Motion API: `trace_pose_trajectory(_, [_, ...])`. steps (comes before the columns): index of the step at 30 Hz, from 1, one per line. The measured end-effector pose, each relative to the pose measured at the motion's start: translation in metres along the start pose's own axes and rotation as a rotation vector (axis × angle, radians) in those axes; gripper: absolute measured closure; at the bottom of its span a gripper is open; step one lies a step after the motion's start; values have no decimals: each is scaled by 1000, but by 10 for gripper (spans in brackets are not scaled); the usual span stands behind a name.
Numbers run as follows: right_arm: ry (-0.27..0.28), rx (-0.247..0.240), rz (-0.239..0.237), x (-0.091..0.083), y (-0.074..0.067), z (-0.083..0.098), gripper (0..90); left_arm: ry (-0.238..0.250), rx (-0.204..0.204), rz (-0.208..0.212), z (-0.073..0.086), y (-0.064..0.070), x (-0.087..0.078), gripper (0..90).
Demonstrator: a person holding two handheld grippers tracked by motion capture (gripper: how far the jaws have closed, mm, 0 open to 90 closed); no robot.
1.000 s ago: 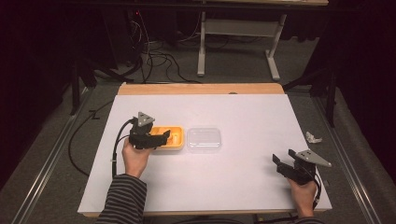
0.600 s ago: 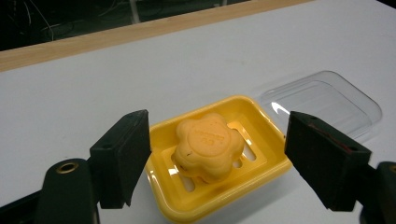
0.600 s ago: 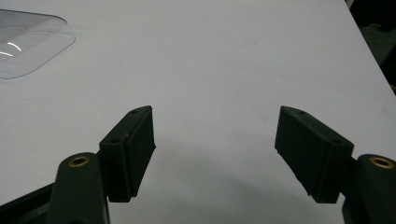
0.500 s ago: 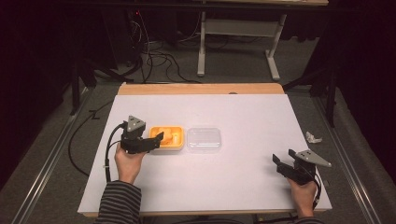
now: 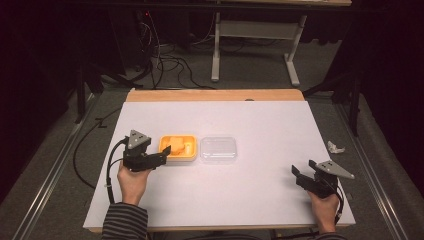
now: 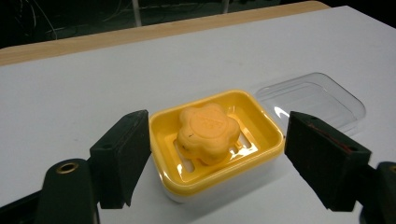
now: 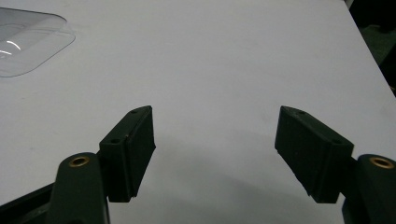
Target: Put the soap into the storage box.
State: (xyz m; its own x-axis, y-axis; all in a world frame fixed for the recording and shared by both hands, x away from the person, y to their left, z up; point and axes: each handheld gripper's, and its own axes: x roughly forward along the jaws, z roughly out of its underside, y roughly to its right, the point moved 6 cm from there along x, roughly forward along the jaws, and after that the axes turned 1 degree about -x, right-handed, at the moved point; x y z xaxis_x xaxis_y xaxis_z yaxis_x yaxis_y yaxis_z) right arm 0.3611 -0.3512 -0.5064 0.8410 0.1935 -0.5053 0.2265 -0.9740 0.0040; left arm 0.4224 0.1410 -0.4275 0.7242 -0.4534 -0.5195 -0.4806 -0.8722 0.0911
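White table (image 5: 250, 120) is bearing a yellow soap dish (image 6: 219, 154), its clear lid (image 6: 317, 95) lying just beside; left gripper (image 6: 215, 154) is gaping wide around the dish, right gripper (image 7: 215, 144) is idling wide over bare table. Closing squarely on the dish walls seems best, sparing the orange flower-shaped soap (image 6: 208, 130) sitting inside

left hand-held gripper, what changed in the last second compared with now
The left hand-held gripper has drawn back from over the yellow soap dish toward the person and to the left; its open jaws now sit at the dish's near left corner, holding nothing. The orange soap lies in the dish. The clear lid and the right hand-held gripper, open near the table's right edge, stayed put.
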Motion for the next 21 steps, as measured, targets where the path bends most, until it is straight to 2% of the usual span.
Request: trace_pose_trajectory(21, [5,-2,3,-1,0,0,290,5,-8,7,16,3,-16,232])
